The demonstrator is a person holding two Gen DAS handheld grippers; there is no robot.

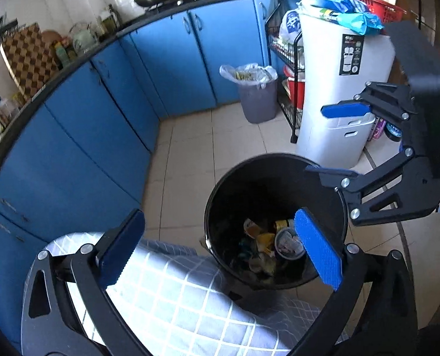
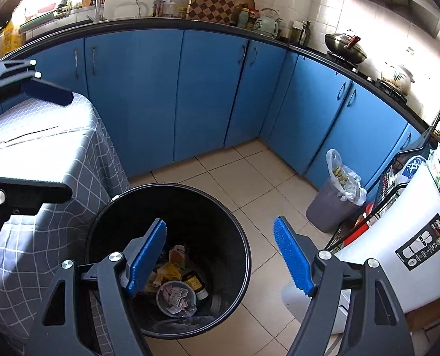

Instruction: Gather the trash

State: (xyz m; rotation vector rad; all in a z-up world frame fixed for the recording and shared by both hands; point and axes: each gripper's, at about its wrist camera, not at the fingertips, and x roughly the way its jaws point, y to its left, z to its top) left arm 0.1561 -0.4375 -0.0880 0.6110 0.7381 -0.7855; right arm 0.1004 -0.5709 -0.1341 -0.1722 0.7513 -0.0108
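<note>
A black round bin (image 1: 264, 184) (image 2: 190, 204) stands on the tiled floor beside a table under a grey checked cloth (image 1: 175, 290) (image 2: 42, 136). At its bottom lie a round cup stuffed with crumpled paper (image 1: 288, 243) (image 2: 175, 296), yellow wrappers (image 1: 264, 238) (image 2: 166, 273) and other scraps. My left gripper (image 1: 220, 249) (image 2: 42, 141) hangs over the bin's near edge and the table corner, open wide with nothing between its blue pads. My right gripper (image 2: 220, 258) (image 1: 335, 141) hovers above the bin's right side, also open and holding nothing.
Blue cabinets (image 1: 101, 124) (image 2: 205, 89) run along the walls. A grey bin lined with a plastic bag (image 1: 258, 98) (image 2: 335, 198) stands in the corner. A white appliance (image 1: 344, 89) (image 2: 398, 252) and a black wire rack (image 1: 291, 89) stand right of the black bin.
</note>
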